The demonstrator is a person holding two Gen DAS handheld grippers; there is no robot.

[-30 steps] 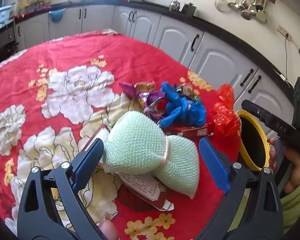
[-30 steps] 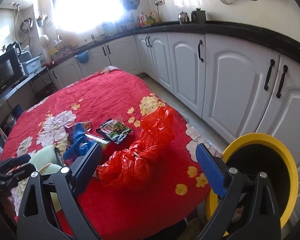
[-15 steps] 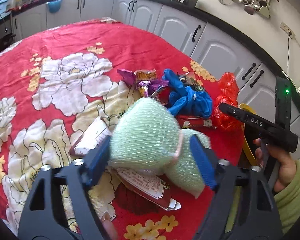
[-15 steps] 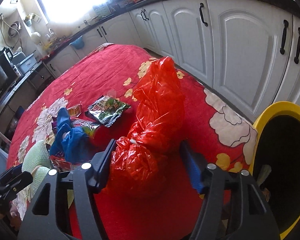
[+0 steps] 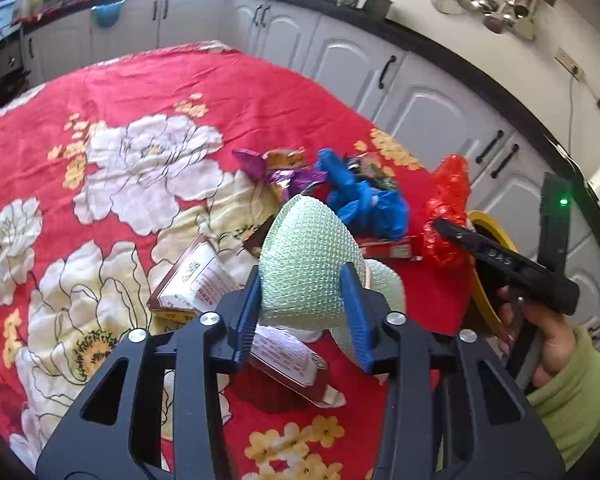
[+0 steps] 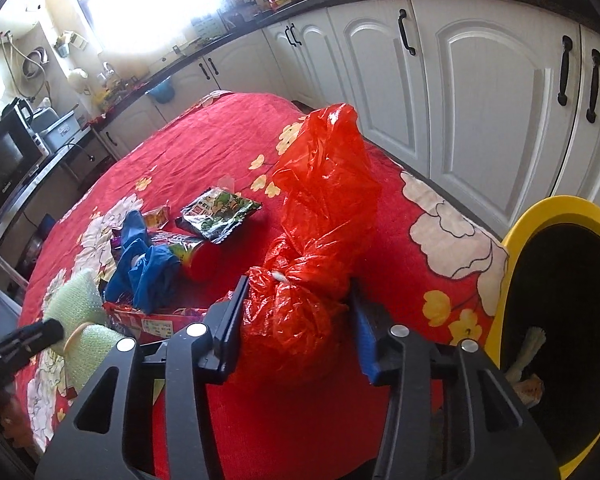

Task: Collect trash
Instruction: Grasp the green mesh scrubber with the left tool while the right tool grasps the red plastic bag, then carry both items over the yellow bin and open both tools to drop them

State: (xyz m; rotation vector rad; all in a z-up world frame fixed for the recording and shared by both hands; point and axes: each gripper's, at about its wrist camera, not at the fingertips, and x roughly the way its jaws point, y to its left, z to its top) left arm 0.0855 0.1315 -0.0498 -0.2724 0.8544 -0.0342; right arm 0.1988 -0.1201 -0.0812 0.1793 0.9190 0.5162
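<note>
A pale green foam net (image 5: 304,256) lies on the red flowered tablecloth (image 5: 140,92). My left gripper (image 5: 302,312) is closing on it, and the blue pads pinch its near lobe narrow. A knotted red plastic bag (image 6: 324,200) stands near the table's edge. My right gripper (image 6: 298,320) is closing on the bag's lower bulge, with the pads against its sides. Beside the table is a yellow-rimmed bin (image 6: 556,208) with some scraps inside. From the left wrist, the bag (image 5: 448,204) shows in front of the bin's rim (image 5: 484,216).
Crumpled blue plastic (image 5: 364,204), purple wrappers (image 5: 292,178) and a dark green snack packet (image 6: 220,212) lie mid-table. A red packet with a white label (image 5: 196,280) sits under the net. White cabinets (image 6: 480,100) run close behind the table. A hand in a green sleeve (image 5: 572,392) holds the right gripper.
Both grippers' jaws have gone from wide apart to tight, the left on the green net and the right on the red bag. The right gripper also came down closer to the bag.
</note>
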